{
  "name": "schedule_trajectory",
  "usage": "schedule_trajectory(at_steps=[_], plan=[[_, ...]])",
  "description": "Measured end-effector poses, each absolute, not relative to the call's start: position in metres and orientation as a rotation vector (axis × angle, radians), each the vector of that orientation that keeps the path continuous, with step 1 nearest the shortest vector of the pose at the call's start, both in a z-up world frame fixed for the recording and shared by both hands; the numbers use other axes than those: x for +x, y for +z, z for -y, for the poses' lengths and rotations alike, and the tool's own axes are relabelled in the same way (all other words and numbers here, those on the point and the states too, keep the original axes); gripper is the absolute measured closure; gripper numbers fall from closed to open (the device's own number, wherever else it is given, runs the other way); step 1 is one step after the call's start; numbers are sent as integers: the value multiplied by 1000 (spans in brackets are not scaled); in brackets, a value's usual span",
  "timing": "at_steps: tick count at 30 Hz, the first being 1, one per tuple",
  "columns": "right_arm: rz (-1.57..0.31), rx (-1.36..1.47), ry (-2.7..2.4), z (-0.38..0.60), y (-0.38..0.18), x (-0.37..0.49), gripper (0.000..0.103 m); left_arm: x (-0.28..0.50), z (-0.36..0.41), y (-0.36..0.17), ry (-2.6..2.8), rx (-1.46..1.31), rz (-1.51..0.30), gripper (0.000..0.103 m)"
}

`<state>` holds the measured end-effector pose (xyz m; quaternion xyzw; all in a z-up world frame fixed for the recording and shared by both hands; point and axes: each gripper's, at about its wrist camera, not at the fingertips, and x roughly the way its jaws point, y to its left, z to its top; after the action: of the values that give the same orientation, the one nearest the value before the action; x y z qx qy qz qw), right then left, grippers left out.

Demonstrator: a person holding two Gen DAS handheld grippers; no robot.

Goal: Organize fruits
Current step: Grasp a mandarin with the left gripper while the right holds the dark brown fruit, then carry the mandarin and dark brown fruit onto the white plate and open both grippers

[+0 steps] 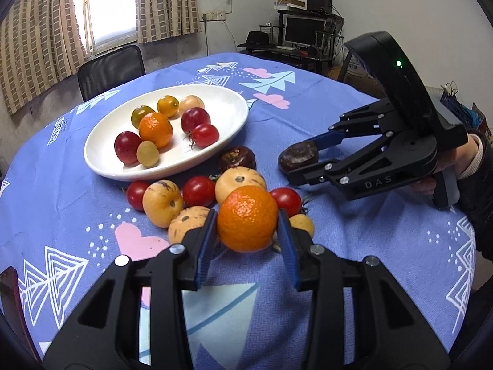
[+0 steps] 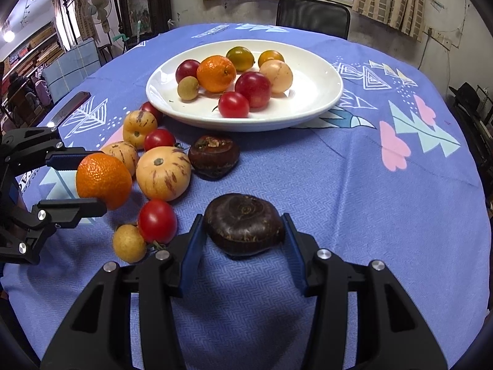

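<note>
My left gripper (image 1: 248,234) is clamped on an orange (image 1: 247,219), one blue pad pressed to each side of it; it looks lifted just clear of the cloth, though I cannot be certain. My right gripper (image 2: 243,231) brackets a dark water chestnut (image 2: 244,224) — the pads sit at both its flanks and seem to grip it, and from the left wrist view it hangs between the fingers above the table.

Just beyond the orange lies what is left: three striped yellow fruits (image 2: 163,173), several cherry tomatoes (image 2: 157,220), a small tan longan (image 2: 129,243) and a second water chestnut (image 2: 213,156), all loose on the blue tablecloth (image 2: 354,185) near the plate's front edge.

Further out the white plate (image 2: 317,92) already holds eight or so pieces — another orange, red plums, a tomato and others; I judge the job roughly half done, with my two held fruits and that heap yet to go in.
</note>
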<state>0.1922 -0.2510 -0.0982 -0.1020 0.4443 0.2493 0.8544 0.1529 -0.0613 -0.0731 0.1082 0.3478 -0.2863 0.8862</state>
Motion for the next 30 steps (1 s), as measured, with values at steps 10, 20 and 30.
schedule_trajectory(at_steps=[10,20,30], plan=[[-876,-187,542,251,-81,185,54,151,59,-64,-583,180,-712,63],[-818,-142,533,249,-62,192,54,161,44,-39,-557,92,-695,63],[-765,-46,430,241,-52,252,54,235,30,-15,-343,72,-675,63]])
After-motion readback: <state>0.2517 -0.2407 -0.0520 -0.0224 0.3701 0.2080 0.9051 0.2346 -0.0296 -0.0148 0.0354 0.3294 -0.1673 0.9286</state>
